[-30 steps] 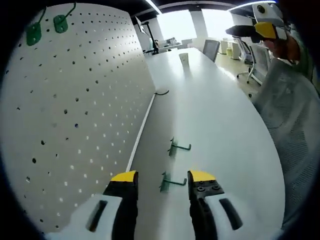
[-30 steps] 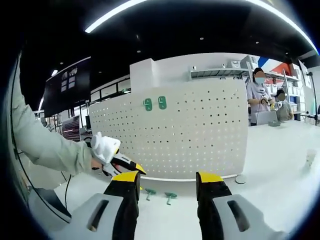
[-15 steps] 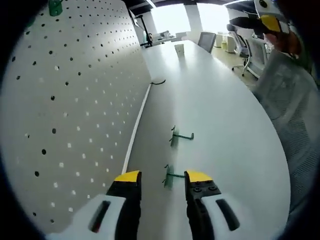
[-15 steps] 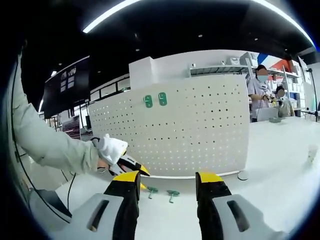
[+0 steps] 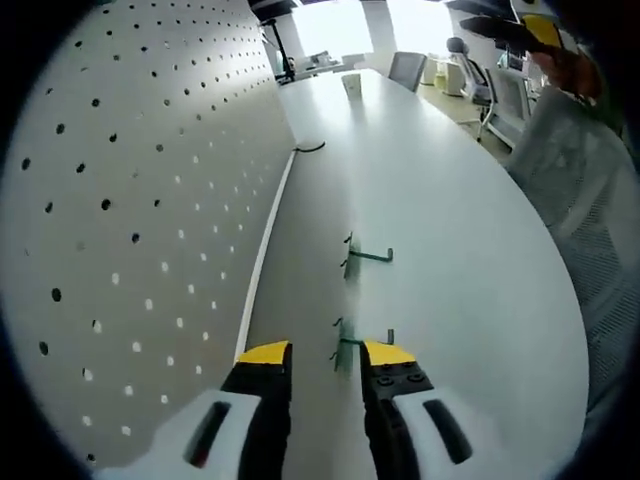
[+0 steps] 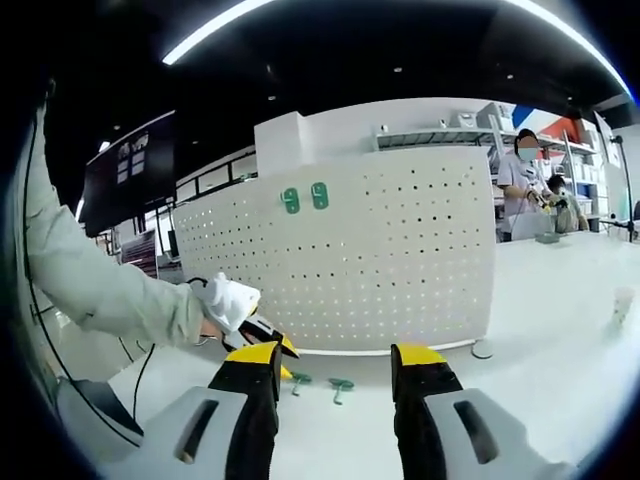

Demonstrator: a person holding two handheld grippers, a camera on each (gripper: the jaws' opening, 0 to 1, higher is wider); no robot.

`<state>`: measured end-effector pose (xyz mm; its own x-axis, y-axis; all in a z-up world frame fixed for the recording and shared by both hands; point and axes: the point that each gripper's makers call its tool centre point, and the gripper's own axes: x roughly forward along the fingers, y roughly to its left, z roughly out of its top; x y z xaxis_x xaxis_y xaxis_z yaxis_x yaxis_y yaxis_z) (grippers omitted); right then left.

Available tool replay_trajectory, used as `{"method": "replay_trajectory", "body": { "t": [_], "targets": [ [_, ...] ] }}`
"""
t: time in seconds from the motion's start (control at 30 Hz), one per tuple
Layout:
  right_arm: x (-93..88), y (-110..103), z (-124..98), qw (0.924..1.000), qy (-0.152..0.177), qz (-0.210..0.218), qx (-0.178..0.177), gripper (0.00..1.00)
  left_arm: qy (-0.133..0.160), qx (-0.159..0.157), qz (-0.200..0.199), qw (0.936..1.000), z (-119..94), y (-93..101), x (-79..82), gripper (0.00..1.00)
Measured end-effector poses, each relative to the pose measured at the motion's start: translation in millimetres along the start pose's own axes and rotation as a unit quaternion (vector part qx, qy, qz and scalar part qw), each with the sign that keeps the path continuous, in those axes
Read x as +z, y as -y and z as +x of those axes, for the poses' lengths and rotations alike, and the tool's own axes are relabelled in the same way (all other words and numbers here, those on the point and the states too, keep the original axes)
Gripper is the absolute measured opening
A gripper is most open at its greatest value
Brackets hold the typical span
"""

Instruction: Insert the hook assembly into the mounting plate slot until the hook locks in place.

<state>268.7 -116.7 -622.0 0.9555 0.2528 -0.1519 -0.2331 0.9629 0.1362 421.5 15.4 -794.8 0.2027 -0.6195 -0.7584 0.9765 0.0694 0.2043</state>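
The white pegboard mounting plate (image 5: 120, 200) stands upright along the table's left; in the right gripper view the plate (image 6: 400, 260) carries two green hooks (image 6: 305, 198) high up. Two loose green hooks lie on the table: a far one (image 5: 362, 255) and a near one (image 5: 348, 346). My left gripper (image 5: 326, 353) is open, low over the table, with the near hook just beyond its tips by the right finger. From the right gripper view, the left gripper (image 6: 262, 340) sits in a gloved hand beside both loose hooks (image 6: 320, 382). My right gripper (image 6: 335, 357) is open, holding nothing, well back from the plate.
A paper cup (image 5: 352, 84) and a dark cable (image 5: 312, 148) lie farther down the long white table (image 5: 450, 230). A person's mesh-clad arm (image 5: 585, 190) borders the right. People stand behind the plate (image 6: 520, 185). A round disc (image 6: 483, 350) rests by the plate's foot.
My left gripper has moved forward and down onto the near hook, and its jaws have narrowed a little. The right gripper has stayed nearly still.
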Motion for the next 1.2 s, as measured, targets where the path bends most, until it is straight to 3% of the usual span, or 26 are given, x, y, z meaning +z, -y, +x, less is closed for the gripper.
{"method": "replay_trajectory", "body": {
  "t": [0.53, 1.2],
  "targets": [
    [-7.1, -15.6, 10.0, 0.9997, -0.012, 0.006, 0.022, 0.42, -0.012, -0.019, 0.011, 0.9997, 12.3, 2.0, -10.1, 0.21],
    [-12.3, -10.0, 12.7, 0.9996, -0.017, 0.016, 0.013, 0.41, -0.013, -0.038, 0.010, 0.9992, 22.8, 6.2, -13.1, 0.18]
  ]
}}
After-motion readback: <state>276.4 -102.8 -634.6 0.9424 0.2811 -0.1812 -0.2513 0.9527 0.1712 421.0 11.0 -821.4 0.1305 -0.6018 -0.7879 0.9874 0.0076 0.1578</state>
